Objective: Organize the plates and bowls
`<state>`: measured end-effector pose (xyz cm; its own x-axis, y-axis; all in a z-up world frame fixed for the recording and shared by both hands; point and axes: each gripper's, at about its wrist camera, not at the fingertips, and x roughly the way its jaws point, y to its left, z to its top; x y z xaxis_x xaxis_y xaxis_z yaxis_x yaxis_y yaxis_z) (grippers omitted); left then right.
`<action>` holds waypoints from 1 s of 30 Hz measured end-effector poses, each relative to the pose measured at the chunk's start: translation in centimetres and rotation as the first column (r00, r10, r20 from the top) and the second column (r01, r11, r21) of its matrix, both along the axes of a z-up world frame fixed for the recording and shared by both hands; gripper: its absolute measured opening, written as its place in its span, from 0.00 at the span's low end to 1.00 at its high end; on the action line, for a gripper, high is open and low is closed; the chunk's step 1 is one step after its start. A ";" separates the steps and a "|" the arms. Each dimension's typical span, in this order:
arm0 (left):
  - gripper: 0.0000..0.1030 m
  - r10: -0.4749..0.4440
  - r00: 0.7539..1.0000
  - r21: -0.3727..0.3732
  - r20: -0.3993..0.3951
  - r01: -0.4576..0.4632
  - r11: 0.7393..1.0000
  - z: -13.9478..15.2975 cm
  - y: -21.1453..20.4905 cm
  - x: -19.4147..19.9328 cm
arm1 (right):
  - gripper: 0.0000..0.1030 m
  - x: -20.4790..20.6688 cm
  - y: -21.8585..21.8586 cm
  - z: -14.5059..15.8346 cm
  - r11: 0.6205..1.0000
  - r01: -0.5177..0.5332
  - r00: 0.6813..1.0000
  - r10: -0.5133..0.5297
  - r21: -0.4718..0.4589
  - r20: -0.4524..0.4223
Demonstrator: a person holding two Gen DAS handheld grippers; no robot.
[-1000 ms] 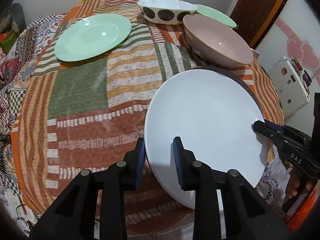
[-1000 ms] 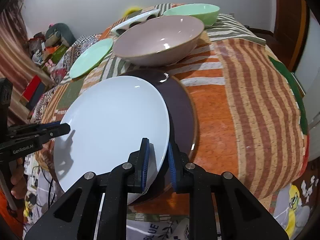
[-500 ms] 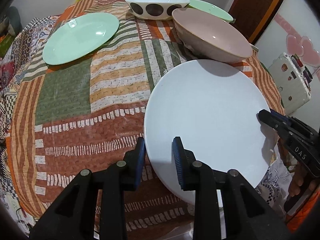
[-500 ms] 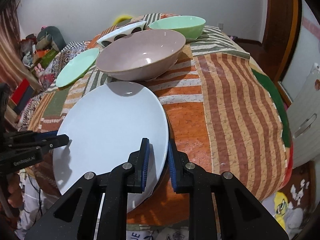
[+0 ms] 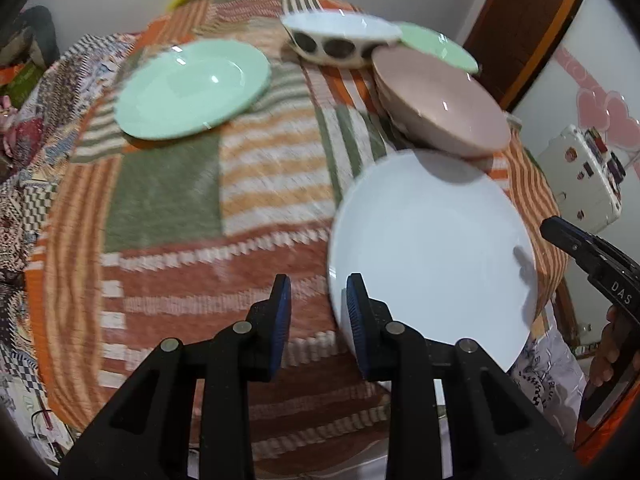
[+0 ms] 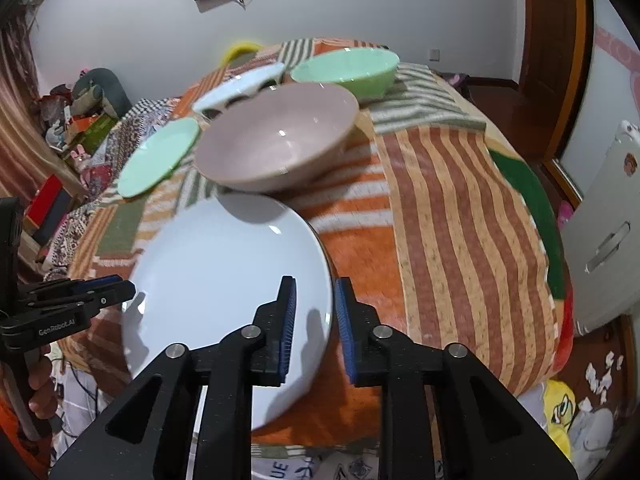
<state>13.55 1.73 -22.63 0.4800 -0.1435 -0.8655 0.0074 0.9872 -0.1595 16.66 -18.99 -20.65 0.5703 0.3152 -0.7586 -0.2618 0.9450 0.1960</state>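
Far left of the left gripper [image 5: 314,300] lies a green plate [image 5: 192,88]; its jaws are spread and empty, the white plate [image 5: 432,256] just to their right, its rim at the right pad. The right gripper [image 6: 314,304] straddles that plate's near edge, jaws opening, pads apparently off it. This looks like the release of the plate; next, probably backing clear toward the pink bowl [image 6: 280,140] ahead.
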 end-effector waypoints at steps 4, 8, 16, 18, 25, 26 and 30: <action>0.43 0.053 0.995 0.011 0.080 -0.054 0.998 2.5 2.7 -0.6 | 0.35 0.3 1.8 1.5 0.999 -0.033 0.999 0.033 0.000 0.041; 0.63 0.108 0.980 0.061 0.170 -0.120 0.991 4.7 5.6 -0.7 | 0.49 0.8 4.8 2.8 0.997 -0.078 0.993 0.078 -0.011 0.085; 0.74 0.225 0.951 0.046 0.214 -0.240 0.970 6.2 12.2 2.1 | 0.49 3.2 11.2 3.6 0.985 -0.174 0.979 0.173 -0.006 0.110; 0.75 0.250 0.945 0.040 0.211 -0.264 0.964 6.1 13.9 3.3 | 0.49 4.2 13.0 3.5 0.981 -0.193 0.976 0.191 0.011 0.101; 0.75 0.278 0.947 0.023 0.159 -0.285 0.958 3.4 17.9 7.8 | 0.49 8.1 17.7 1.9 0.977 -0.213 0.976 0.211 0.030 0.052; 0.75 0.279 0.949 0.027 0.150 -0.286 0.958 2.9 18.3 8.5 | 0.49 8.6 18.2 1.6 0.978 -0.207 0.977 0.206 0.018 0.045; 0.74 0.283 0.949 0.037 0.142 -0.291 0.956 0.9 19.6 10.8 | 0.49 11.4 20.3 0.0 0.979 -0.201 0.979 0.201 -0.030 0.011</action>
